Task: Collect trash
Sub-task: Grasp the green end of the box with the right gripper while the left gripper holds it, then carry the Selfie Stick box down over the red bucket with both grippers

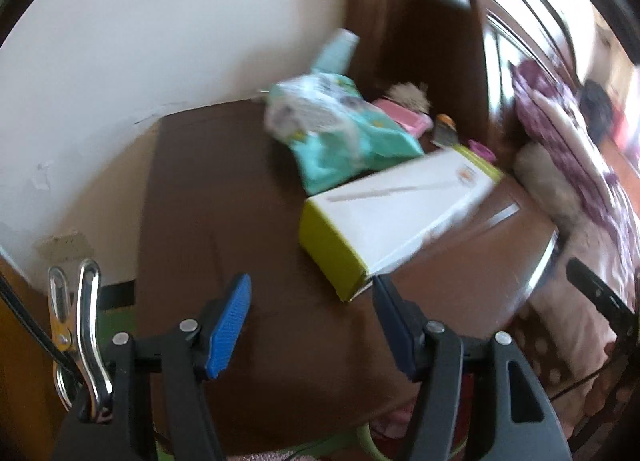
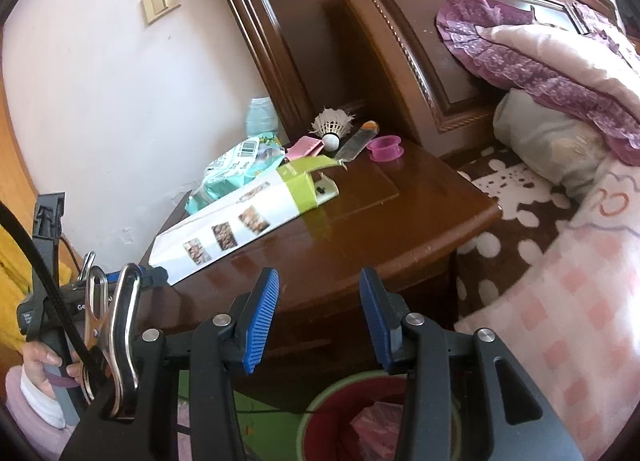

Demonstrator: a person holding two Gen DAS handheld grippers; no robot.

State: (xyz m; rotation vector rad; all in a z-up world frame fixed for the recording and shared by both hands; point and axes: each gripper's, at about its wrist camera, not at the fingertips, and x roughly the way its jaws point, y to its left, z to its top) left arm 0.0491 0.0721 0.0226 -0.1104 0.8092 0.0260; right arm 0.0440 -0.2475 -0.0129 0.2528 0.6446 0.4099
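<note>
A long white and lime-green carton (image 1: 394,213) (image 2: 244,213) lies on the brown nightstand (image 1: 224,197) (image 2: 380,221). Behind it lies a teal wet-wipes pack (image 1: 340,129) (image 2: 236,165). My left gripper (image 1: 312,301) is open and empty, its right finger close to the carton's near green end. My right gripper (image 2: 320,293) is open and empty, hovering over the nightstand's front edge, right of the carton. A bin with a red liner (image 2: 380,413) stands on the floor below it.
At the back of the nightstand lie a shuttlecock (image 2: 332,125), a pink card (image 2: 306,147), a metal scraper (image 2: 358,143), a magenta tape roll (image 2: 386,147) and a teal bottle (image 2: 262,115). The headboard (image 2: 400,41) and bed with pillows (image 2: 560,73) are at the right.
</note>
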